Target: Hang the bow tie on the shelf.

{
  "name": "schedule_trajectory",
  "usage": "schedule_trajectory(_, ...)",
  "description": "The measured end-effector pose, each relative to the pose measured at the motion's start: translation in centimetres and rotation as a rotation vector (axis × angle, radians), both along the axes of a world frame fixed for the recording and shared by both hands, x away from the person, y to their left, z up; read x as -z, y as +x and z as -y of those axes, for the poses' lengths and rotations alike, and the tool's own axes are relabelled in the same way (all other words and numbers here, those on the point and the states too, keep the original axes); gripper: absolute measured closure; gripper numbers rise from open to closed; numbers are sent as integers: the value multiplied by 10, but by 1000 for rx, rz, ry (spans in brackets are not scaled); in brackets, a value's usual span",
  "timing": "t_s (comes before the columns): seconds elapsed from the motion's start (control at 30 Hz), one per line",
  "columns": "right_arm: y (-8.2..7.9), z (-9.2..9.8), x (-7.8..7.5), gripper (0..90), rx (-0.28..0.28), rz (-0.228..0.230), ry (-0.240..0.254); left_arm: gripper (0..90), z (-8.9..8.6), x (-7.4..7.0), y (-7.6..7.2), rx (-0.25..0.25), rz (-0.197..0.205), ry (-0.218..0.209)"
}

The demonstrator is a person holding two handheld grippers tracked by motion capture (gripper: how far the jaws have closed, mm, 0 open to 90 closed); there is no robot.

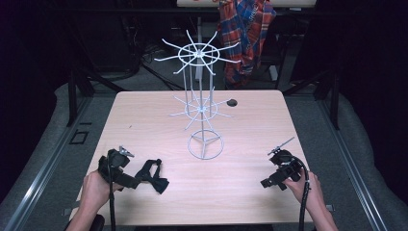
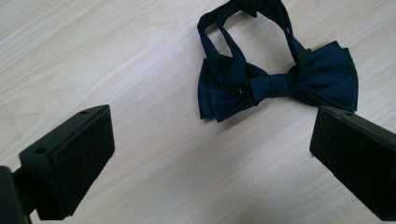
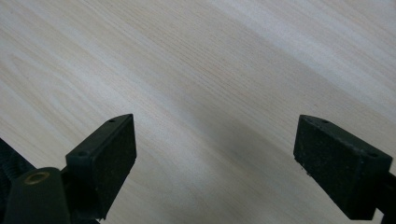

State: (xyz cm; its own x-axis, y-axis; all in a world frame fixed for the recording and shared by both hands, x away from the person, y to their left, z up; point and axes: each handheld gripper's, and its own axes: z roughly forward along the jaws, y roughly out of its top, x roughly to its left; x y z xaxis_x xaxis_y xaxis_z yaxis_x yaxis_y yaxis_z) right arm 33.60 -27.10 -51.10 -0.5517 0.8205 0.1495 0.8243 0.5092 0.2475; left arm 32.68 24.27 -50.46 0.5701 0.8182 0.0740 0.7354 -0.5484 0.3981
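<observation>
A person sits at a pale wooden table (image 1: 144, 110) with a hand-held gripper in each hand. The left gripper (image 2: 210, 158) has its jaws wide apart with nothing between them, and it looks down at one dark navy bow tie (image 2: 280, 84) lying flat on the wood just ahead of its jaws, a little toward its right jaw, with the neck strap looped beyond the bow. In the high view the left gripper (image 1: 137, 179) sits just beside the bow tie (image 1: 155, 176), perhaps touching its near edge. The right gripper (image 3: 215, 158) is also spread apart and empty, with bare wood ahead of it; in the high view the right gripper (image 1: 270, 182) rests well away from the tie. Judging from this, the step in hand is picking up the tie with the left gripper. To do it well, the jaws should come down astride the central knot, where the cloth is thickest, and close firmly so the thin fabric does not slip out. Counted: one bow tie, two grippers, one table, and one white wire display stand (image 1: 201, 103) with two tiers of radiating hooks, farther out past both grippers.
</observation>
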Motion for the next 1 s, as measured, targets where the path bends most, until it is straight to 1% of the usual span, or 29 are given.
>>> schedule_trajectory(0.1,-1,-1,1,128,10,1,9,0,1,0,0,5,1,-1)
schedule_trajectory(0.13,-1,-2,1,129,8,-1,24,0,2,0,0,9,-1,-1)
schedule_trajectory(0.17,0,-2,1,129,1,-6,20,0,2,0,0,9,-2,-1)
schedule_trajectory(0.2,0,-2,1,129,-3,1,-4,0,3,0,0,8,-1,-3)
schedule_trajectory(0.23,0,-2,1,129,-3,1,-4,0,3,0,0,8,-1,-3)
schedule_trajectory(0.27,-1,-3,0,129,-6,-5,9,0,3,0,0,8,-2,-10)
schedule_trajectory(0.37,-1,-4,1,130,4,-1,20,0,4,0,0,10,0,-12)
schedule_trajectory(0.53,-1,-3,1,130,-5,-10,12,0,6,-1,1,15,0,-20)
schedule_trajectory(0.57,-1,-3,0,130,-5,-4,9,0,7,-1,1,15,4,-24)
schedule_trajectory(0.63,-1,-4,1,130,2,-3,25,0,8,-2,1,16,7,-28)
schedule_trajectory(0.67,-1,-3,1,130,-6,-9,15,0,9,-3,1,16,6,-29)
schedule_trajectory(0.73,-1,-3,0,130,-9,-12,11,0,11,-3,1,15,11,-28)
schedule_trajectory(0.77,-1,-4,1,130,-2,-7,26,0,11,-3,1,15,11,-28)
schedule_trajectory(0.8,-1,-4,1,130,-2,-7,26,0,12,-3,2,17,10,-30)
schedule_trajectory(0.93,-1,-3,0,130,-4,-6,13,0,18,-2,3,30,9,-33)
schedule_trajectory(0.97,-1,-4,1,131,3,-4,28,0,18,-2,3,30,9,-33)
schedule_trajectory(1.0,-1,-4,1,131,3,-4,28,0,19,-2,3,32,5,-31)
